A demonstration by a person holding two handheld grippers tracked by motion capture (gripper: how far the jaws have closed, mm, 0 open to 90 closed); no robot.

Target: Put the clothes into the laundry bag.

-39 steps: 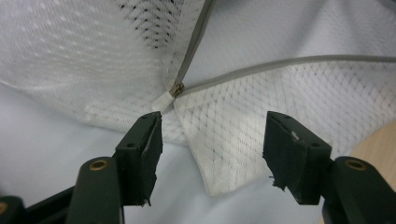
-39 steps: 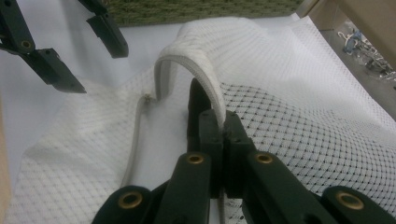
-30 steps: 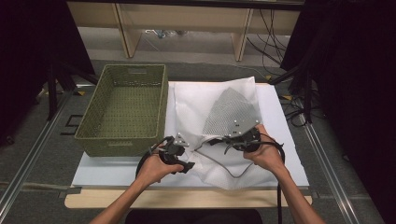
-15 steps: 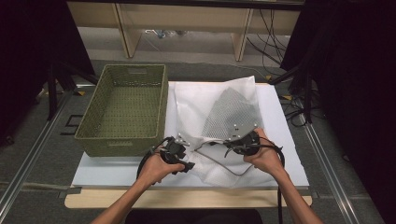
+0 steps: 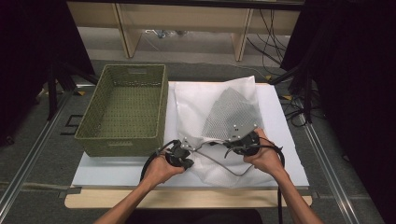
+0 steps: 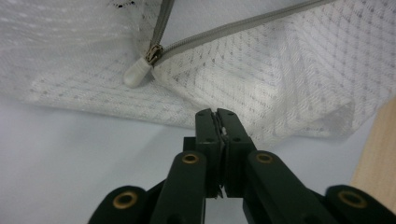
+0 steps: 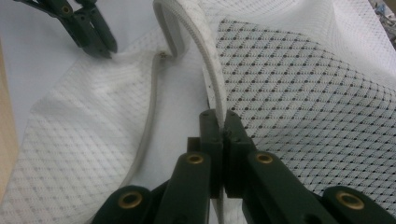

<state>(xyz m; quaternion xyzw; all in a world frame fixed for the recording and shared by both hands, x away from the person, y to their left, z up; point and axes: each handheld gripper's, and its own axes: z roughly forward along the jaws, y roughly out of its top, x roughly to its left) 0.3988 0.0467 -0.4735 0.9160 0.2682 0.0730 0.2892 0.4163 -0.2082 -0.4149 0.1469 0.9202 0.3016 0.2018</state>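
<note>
White tabletop (image 5: pixel 116 170) bears a mesh laundry bag (image 5: pixel 219 112); right hand-held gripper (image 7: pixel 219 116) pinches its zipper edge, left (image 6: pixel 215 114) clenched empty.

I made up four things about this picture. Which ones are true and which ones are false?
1. The basket is green. True.
2. The basket is full of clothes. False: nothing lies in it.
3. The right gripper pinches a white band of the mesh bag. True.
4. The zipper pull is red. False: it is whitish, on a grey zipper.
</note>
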